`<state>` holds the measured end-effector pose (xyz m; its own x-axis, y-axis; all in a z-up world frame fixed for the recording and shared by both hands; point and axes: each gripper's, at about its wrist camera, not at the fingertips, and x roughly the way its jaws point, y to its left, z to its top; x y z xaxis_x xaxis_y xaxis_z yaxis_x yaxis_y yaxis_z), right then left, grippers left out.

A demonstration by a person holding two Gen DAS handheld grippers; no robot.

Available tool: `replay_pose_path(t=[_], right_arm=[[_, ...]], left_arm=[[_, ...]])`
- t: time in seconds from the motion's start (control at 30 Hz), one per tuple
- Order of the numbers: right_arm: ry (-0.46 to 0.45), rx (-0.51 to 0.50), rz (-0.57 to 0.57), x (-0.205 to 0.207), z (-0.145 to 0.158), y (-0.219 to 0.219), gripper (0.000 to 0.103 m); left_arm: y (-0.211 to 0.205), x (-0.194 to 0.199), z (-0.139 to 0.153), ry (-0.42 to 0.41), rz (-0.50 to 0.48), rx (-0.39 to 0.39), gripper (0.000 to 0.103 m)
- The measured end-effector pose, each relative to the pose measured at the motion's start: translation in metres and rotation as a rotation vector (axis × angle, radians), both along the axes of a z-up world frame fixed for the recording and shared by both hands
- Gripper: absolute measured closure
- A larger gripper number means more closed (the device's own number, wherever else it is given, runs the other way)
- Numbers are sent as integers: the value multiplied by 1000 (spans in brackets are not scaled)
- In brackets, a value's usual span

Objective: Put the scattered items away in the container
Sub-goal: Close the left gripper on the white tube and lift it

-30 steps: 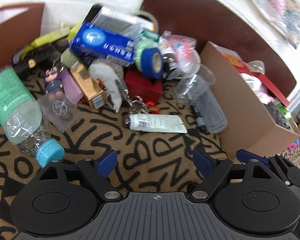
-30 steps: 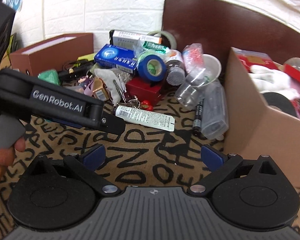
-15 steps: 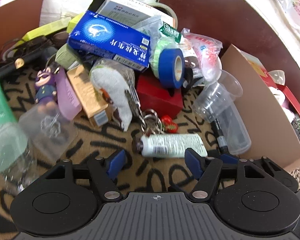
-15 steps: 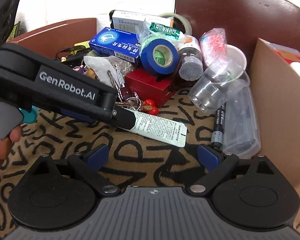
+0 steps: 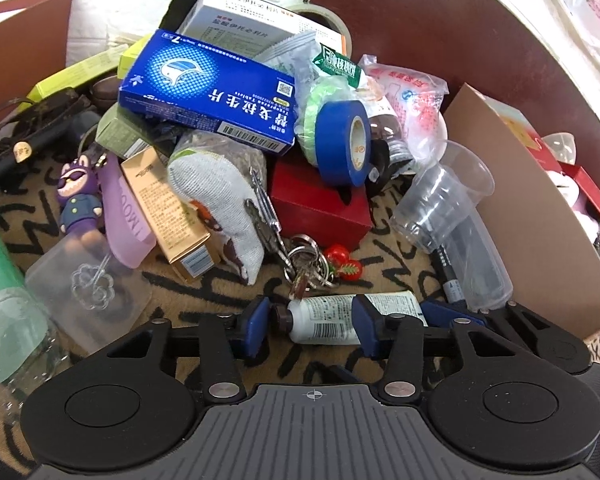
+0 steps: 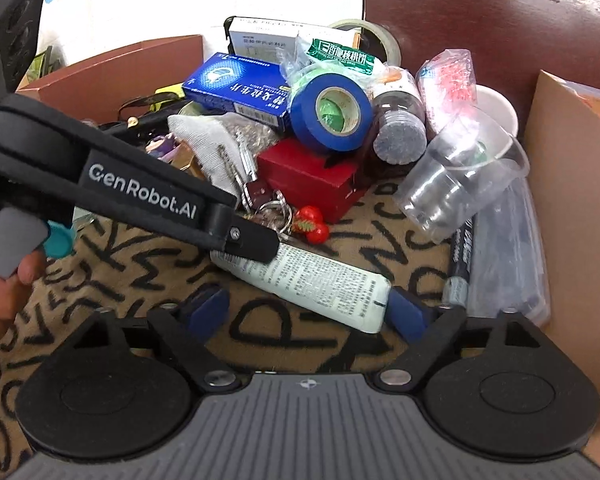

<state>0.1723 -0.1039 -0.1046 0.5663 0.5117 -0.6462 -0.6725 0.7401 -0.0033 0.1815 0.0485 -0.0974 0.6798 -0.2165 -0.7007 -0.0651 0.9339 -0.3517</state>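
A white tube with a dark cap lies on the patterned cloth in front of the pile. My left gripper straddles its cap end; the jaws are closing with the tube between them, and the pads do not visibly press on it. In the right wrist view one left finger lies over the cap end of the tube. My right gripper is closing too, wide, with the tube's flat end just inside its right pad. The cardboard box stands at the right.
Behind the tube lie a key ring with a red charm, a red box, blue tape, a blue medicine box, stacked clear cups and a black marker. A green bottle lies left. A hand holds the left gripper.
Both grippers have come forward and down onto the white tube. The jaws of both have narrowed, the left more than the right.
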Motion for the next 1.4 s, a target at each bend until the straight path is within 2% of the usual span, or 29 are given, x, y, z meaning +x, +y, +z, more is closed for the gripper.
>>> replay_pose_path(t=[0.17, 0.33, 0.43, 0.47, 0.57, 0.63, 0.7, 0.83, 0.93, 1.03, 1.1, 1.3, 1.37, 1.4], right_arm=[[30, -9, 28, -30, 5, -10, 20], [69, -4, 54, -73, 9, -21, 20], [98, 46, 132, -102, 14, -22, 23], [90, 38, 165, -113, 16, -18, 24], [-32, -67, 201, -137, 20, -11, 24], [-73, -105, 175, -134, 22, -15, 23], [-74, -108, 137, -121, 21, -21, 23], [-62, -128, 93, -92, 12, -23, 23], [-20, -87, 77, -78, 5, -23, 25], [19, -56, 74, -83, 6, -26, 33], [28, -54, 87, -94, 8, -29, 43], [51, -47, 152, -130, 9, -25, 45], [50, -46, 132, -131, 10, -23, 46], [60, -34, 111, -128, 10, -22, 46]], left_arm=[[2, -20, 1, 20, -10, -9, 46], [-2, -45, 2, 30, -20, 20, 43], [-6, -58, 1, 45, -60, -9, 47], [-8, -63, 2, 50, -68, -13, 46], [-9, -76, 6, 54, -54, 4, 44], [-6, -83, 9, 60, -37, 1, 43], [-3, -88, 12, 67, -25, -5, 41], [-4, -98, 15, 88, -34, -5, 41], [-7, -101, 13, 104, -51, -11, 41], [-11, -100, 10, 112, -40, -10, 41], [-13, -97, 9, 112, -32, -16, 41], [-21, -92, 8, 108, -25, -2, 42], [-22, -89, 7, 106, -23, 6, 44], [-23, -87, 7, 106, -21, 8, 48]])
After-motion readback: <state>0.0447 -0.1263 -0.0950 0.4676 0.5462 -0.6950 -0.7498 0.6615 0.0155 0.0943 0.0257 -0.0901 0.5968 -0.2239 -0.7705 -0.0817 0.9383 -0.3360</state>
